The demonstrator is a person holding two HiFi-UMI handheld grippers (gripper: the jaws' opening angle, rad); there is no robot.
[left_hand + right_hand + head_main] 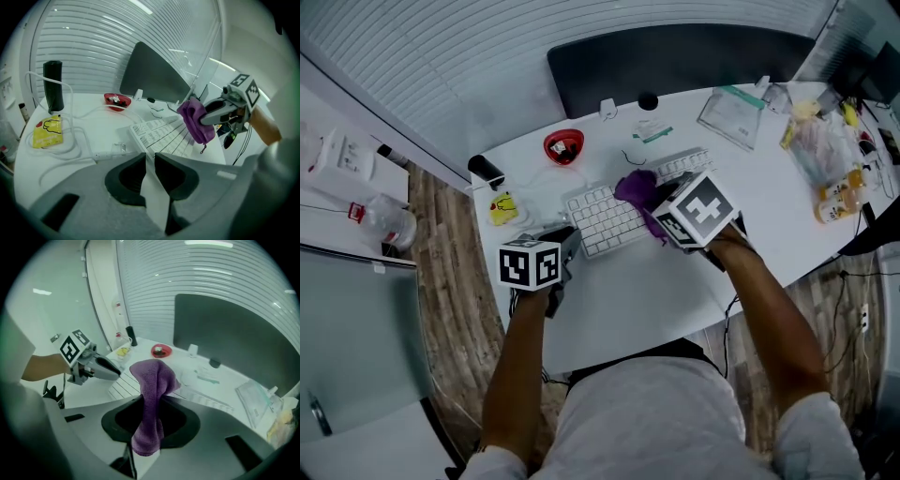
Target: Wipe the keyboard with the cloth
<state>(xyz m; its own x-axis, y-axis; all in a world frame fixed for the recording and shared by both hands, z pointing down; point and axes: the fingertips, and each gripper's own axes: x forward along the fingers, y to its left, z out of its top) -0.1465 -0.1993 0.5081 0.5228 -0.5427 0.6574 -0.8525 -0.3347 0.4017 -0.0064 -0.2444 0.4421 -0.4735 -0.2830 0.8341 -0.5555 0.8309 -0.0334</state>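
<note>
Over a white desk [619, 300] under a slatted wall, with the keyboard [605, 223] slantwise, long axis running near left to far right. Pinches the purple cloth [152, 380] tight in the right claw [151, 404], bunched just above the keyboard's middle, so probably needs only to drop and sweep along that axis. Rests the left claw [149, 161] narrowly apart, gripping nothing, just beside the near left end, the farther of the two from the keys to wipe
</note>
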